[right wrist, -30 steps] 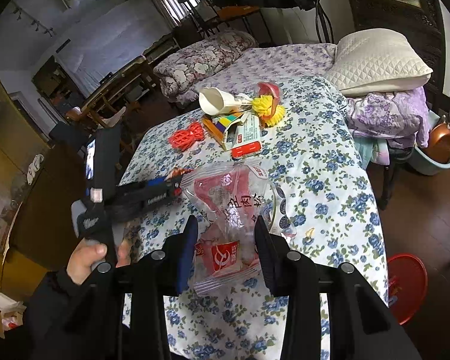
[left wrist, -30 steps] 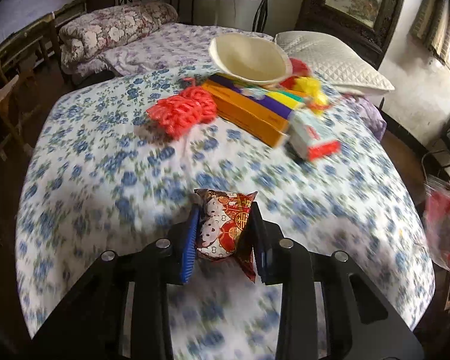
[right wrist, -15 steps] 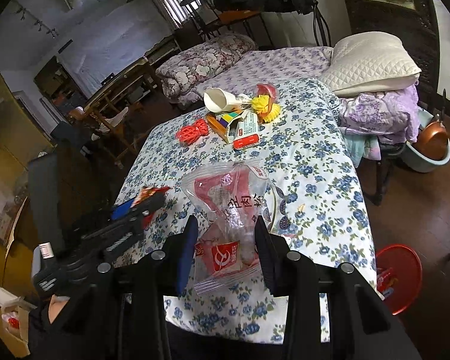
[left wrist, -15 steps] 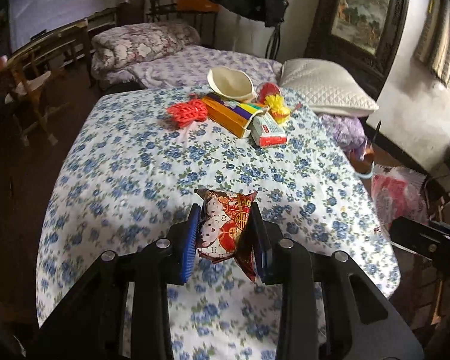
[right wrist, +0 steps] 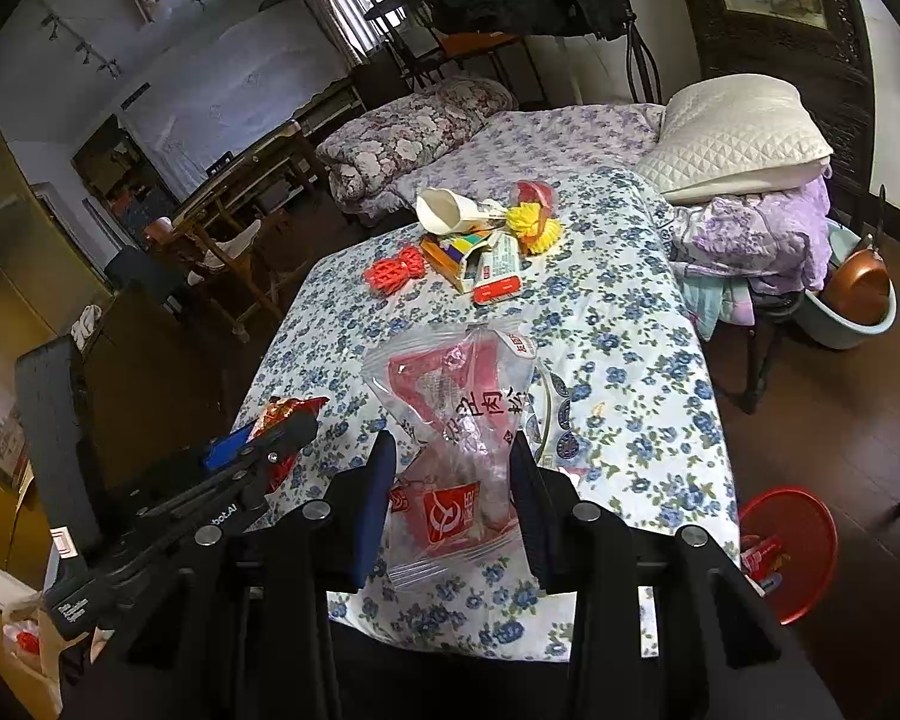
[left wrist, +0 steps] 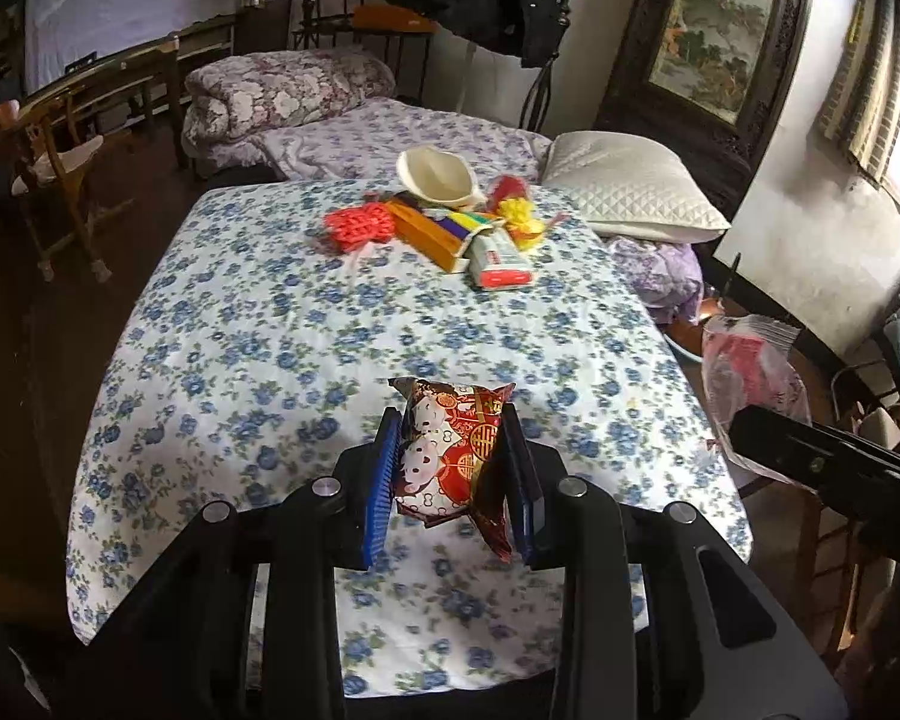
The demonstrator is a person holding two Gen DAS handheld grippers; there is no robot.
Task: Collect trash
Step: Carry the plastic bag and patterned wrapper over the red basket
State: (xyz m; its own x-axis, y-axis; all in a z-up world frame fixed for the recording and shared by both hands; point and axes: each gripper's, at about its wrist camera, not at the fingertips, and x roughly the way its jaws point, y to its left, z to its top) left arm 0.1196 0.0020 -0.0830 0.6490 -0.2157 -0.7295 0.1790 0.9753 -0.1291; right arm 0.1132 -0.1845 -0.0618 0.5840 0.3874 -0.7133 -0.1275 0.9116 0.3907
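My left gripper (left wrist: 450, 468) is shut on a red snack packet (left wrist: 450, 450) with cartoon figures, held above the near end of the table with the blue-flowered cloth (left wrist: 282, 348). It also shows in the right wrist view (right wrist: 282, 414), at the left. My right gripper (right wrist: 453, 480) is shut on a clear plastic bag with red print (right wrist: 456, 420), held over the table's near edge. That bag shows at the right of the left wrist view (left wrist: 750, 372).
At the table's far end lie a red knotted cord (left wrist: 357, 225), an orange box (left wrist: 432, 234), a white-red carton (left wrist: 498, 258), a cream bowl (left wrist: 435, 177) and yellow pompoms (left wrist: 522, 219). A red bin (right wrist: 789, 546) stands on the floor right of the table. Chairs stand at left.
Both grippers have pulled back from the table and risen, each keeping its hold. The left gripper has drawn away from the far-end items.
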